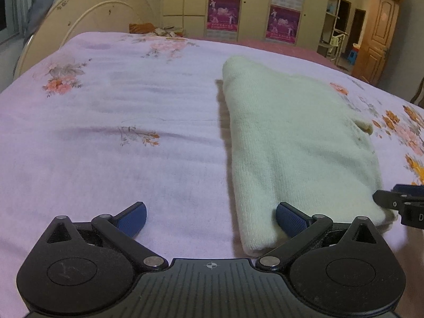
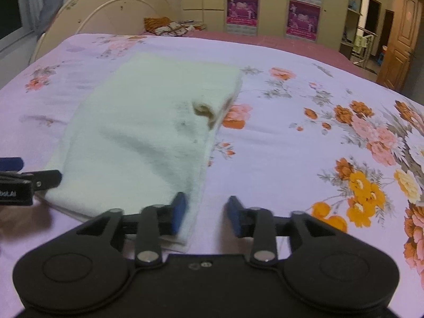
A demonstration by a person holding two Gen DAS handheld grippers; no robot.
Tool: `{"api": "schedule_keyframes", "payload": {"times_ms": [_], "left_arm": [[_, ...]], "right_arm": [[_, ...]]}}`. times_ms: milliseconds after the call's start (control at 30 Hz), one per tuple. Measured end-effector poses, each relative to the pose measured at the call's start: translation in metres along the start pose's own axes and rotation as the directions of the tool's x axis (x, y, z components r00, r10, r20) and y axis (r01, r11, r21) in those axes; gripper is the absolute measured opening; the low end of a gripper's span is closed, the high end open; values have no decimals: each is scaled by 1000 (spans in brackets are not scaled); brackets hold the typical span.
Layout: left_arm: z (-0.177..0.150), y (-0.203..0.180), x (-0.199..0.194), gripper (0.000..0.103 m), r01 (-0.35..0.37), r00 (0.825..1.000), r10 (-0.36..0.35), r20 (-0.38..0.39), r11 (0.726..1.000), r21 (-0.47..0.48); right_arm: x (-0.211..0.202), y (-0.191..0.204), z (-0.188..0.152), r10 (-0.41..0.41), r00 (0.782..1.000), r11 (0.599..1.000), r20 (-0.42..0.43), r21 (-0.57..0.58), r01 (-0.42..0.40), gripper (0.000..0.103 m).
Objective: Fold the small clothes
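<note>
We hold the left gripper (image 1: 211,218) spread wide and the right gripper (image 2: 207,213) parted, both empty. The folded garment (image 1: 299,143) lies on the sheet (image 1: 119,159) between them, near edge under their inner fingers.

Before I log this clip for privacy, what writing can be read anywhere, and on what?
"D": one white letter on the right tongs, cut off at the left view's edge.
White lettering on the left tongs: too blurred.
Purple posters on the wardrobe doors: print too small.
Nothing on the cream garment.
</note>
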State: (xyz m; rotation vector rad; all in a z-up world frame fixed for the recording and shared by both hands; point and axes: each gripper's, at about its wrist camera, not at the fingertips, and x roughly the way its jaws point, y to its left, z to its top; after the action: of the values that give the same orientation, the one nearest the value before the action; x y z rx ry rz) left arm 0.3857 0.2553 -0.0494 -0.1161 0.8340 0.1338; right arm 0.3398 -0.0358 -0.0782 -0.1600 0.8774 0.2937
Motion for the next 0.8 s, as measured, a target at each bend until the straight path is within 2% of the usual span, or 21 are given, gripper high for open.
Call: {"api": "schedule_keyframes", "payload": {"times_ms": [67, 133, 200, 300, 533, 800], "left_arm": [[1, 0, -3, 103, -10, 1000, 10, -9, 1000, -16], [1, -3, -10, 103, -15, 1000, 14, -11, 1000, -23], [-1, -7, -23, 103, -17, 1000, 17, 0, 1000, -17], [-10, -16, -56, 103, 7, 999, -8, 47, 1000, 10], [-43, -27, -150, 103, 36, 989, -39, 146, 999, 23], [-80, -22, -272, 103, 66, 965, -67, 255, 998, 10]], "right_arm": [[2, -6, 2, 8, 1000, 1000, -15, 30, -7, 55], [2, -9, 3, 22, 999, 999, -33, 46, -21, 58], [0, -12, 4, 19, 998, 999, -58, 49, -17, 68], [-22, -17, -1, 91, 994, 994, -62, 72, -87, 69], [-113, -8, -41, 114, 993, 990, 29, 81, -116, 72], [-233, 3, -76, 90, 983, 991, 160, 83, -105, 77]]}}
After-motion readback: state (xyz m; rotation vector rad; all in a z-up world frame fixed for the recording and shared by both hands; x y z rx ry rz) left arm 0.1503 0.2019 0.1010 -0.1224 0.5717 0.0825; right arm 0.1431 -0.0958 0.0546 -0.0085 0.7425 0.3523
